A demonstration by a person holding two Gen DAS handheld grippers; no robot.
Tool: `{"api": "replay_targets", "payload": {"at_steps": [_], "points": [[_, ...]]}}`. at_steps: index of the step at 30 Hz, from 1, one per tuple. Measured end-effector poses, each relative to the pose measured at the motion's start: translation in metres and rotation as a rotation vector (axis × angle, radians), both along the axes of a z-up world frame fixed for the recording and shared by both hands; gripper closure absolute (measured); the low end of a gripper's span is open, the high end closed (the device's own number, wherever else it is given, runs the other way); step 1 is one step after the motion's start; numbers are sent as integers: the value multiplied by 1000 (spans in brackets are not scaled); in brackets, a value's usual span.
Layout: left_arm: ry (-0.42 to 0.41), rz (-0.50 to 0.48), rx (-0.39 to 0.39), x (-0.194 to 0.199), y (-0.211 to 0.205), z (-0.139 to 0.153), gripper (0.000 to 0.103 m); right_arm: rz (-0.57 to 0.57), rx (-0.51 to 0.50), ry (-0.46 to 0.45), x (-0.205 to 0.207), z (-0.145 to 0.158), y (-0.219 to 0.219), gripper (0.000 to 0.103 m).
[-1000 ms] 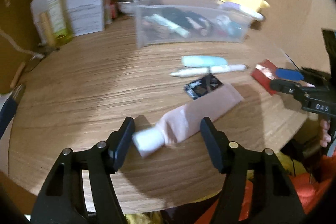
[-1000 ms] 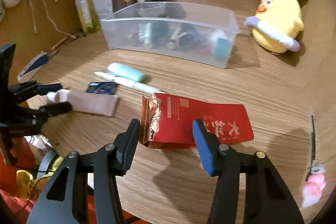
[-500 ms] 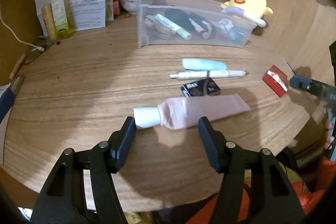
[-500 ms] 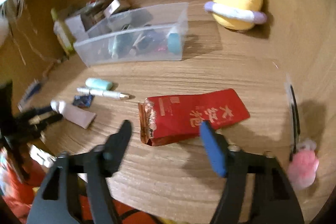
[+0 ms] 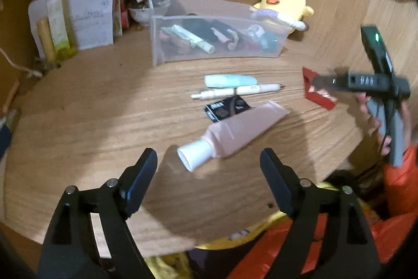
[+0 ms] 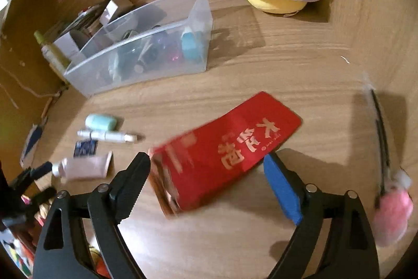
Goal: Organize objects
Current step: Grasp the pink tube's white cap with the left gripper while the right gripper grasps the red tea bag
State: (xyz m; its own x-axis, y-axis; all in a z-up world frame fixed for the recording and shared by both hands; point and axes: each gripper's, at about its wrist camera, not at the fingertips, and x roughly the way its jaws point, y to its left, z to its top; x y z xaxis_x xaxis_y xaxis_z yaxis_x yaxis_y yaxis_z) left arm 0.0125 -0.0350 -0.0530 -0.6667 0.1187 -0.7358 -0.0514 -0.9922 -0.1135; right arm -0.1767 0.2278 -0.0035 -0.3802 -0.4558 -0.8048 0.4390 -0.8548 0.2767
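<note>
On the round wooden table point(image 5: 86, 106), the left gripper point(image 5: 209, 169) stands with its jaws wide apart and nothing between them. The pink squeeze tube with a white cap point(image 5: 232, 131) lies just ahead of the fingertips, slanted, cap end nearest the gripper. Half a second ago this tube lay almost level across the view with its cap beside the left finger; now it sits at an angle and clear of both fingers. Beyond it lie a small black sachet point(image 5: 226, 106), touching the tube's upper edge, then a white pen point(image 5: 235, 91) and a pale mint tube point(image 5: 231, 80) side by side. The clear plastic bin point(image 5: 216, 54) of toiletries stands farther back, with a yellow plush chick point(image 5: 283, 4) behind its right end.

The right gripper point(image 6: 206, 169) is also spread wide, holding nothing. The red foil packet with gold characters point(image 6: 227, 151) lies flat on the table between its fingers, tilted; its crimped end is close to the black left finger, and the blue-padded right finger point(image 6: 280, 187) sits at its lower edge. Compared with half a second earlier, the packet fills more of the right wrist view and reaches in between the fingers. A pink fluffy hair clip point(image 6: 392, 211) lies at the far right.
</note>
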Motion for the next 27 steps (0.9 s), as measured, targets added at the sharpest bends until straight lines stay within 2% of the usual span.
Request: {"api": "replay_targets", "payload": {"at_steps": [6,10,11,13,17,22,23,25,27], "points": [[-8,-37,-33,-20,8,-6,24,17,79,29,-12,-2,-33,11],[-15,-78,-39,-25,17,-10,37,121,158,93,9,-5,-59,11],[-15,-86,-35,-25,18,-11,37,129,171,108,13,-6,-61,11],[-7,-99,-32,-21,21,-10,40,123,181,124,21,-5,-61,11],[-3,-128,-22,-9,28,-9,52,120,164,124,32,-5,-48,11],[18,-134,-61,-2,40,-9,66,97,180,165,45,-9,-25,12],[22,-133,-61,-3,42,-10,68,89,183,178,46,-9,-22,14],[27,-142,-55,-4,46,-10,72,77,190,207,49,-8,-19,24],[27,-156,-55,-6,51,-9,78,70,206,236,52,-8,-17,44]]}}
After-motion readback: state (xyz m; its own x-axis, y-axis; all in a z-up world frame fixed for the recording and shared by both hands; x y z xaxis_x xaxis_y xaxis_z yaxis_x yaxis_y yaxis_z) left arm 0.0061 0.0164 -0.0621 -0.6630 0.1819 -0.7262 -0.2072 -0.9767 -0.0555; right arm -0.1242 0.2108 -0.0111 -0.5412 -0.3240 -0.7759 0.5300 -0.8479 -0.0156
